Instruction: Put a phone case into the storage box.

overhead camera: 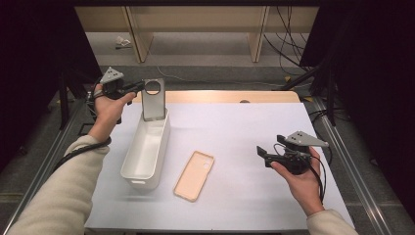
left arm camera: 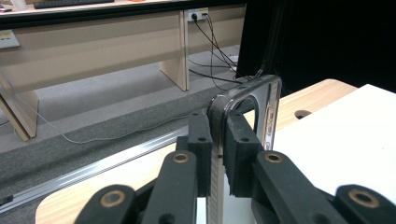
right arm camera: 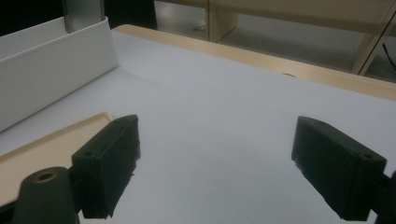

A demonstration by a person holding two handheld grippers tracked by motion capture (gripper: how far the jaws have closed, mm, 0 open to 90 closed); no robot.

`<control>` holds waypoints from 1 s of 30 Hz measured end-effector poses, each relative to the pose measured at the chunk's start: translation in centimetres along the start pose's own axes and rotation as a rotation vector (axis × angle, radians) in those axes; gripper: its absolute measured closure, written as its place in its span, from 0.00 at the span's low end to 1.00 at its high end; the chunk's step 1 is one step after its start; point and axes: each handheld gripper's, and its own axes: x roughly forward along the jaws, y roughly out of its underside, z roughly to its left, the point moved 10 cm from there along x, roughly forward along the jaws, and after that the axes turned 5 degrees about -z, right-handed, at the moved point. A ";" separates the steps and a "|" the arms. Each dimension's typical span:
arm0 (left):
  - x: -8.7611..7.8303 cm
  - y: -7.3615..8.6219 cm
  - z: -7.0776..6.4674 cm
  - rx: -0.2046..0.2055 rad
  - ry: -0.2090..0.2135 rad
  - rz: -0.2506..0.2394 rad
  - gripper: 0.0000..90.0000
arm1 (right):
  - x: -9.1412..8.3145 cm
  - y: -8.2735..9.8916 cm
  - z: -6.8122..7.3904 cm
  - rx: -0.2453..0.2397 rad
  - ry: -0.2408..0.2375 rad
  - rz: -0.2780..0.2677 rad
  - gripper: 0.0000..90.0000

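Grey phone case (overhead camera: 153, 99) is held upright in the upper left of the high view, lower end dipping into the far end of the white bin (overhead camera: 128, 156). Left gripper (overhead camera: 138, 88) is clamped on the case's top edge; in the left gripper view the pads are seen pinching the thin rim (left arm camera: 218, 116) beside the camera cutout. Case is judged light, thin and somewhat flexible, with a glossy, likely slippery edge, so a grip on the rim near a corner is preferred over the flat back. Beige phone case (overhead camera: 194, 175) is lying flat on the white table (overhead camera: 244, 132), lower centre, just right of the bin. Right gripper (overhead camera: 261, 152) is held at lower right, jaws wide apart, nothing between them.
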 end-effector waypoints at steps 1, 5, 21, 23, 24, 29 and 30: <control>0.0 0.0 0.0 0.000 -0.001 -0.001 0.91 | 0.0 0.0 0.0 0.000 0.000 0.000 0.18; 0.2 0.2 0.1 -0.001 -0.003 0.002 0.91 | 0.0 0.0 0.0 -0.001 0.000 -0.001 0.18; 0.8 0.9 0.3 -0.006 -0.002 0.015 0.91 | 0.0 0.0 0.1 -0.001 -0.003 -0.001 0.18; 0.8 0.9 0.4 -0.009 -0.003 0.016 0.91 | 0.0 0.0 0.1 -0.001 -0.004 -0.001 0.18; 0.8 0.9 0.4 -0.009 -0.002 0.017 0.91 | 0.0 0.0 0.1 -0.001 -0.004 -0.001 0.18; 0.9 1.0 0.5 -0.013 -0.003 0.022 0.91 | 0.0 0.0 0.1 0.001 -0.007 0.000 0.18; 0.9 1.0 0.5 -0.013 -0.004 0.023 0.91 | 0.0 0.0 0.1 0.001 -0.007 -0.002 0.18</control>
